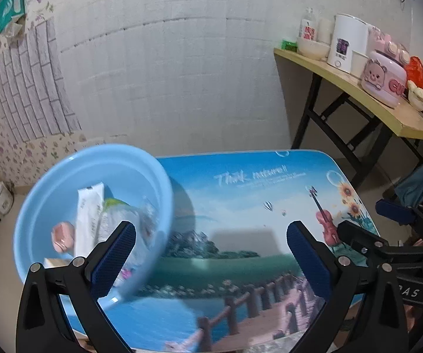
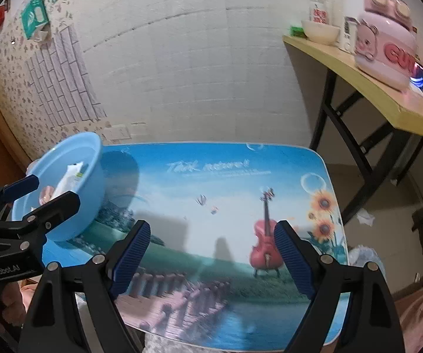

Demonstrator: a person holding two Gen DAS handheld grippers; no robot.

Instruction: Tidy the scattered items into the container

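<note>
Basin (image 1: 93,176) tilted, wooden side table (image 1: 358,100) behind

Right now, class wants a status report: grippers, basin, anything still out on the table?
Left gripper open, empty. Right gripper open, empty. Blue basin holds packets and wrappers. Table shows no loose items.

Blue basin (image 1: 49,194) holds packets (image 1: 89,217) on table (image 1: 241,206).
</note>
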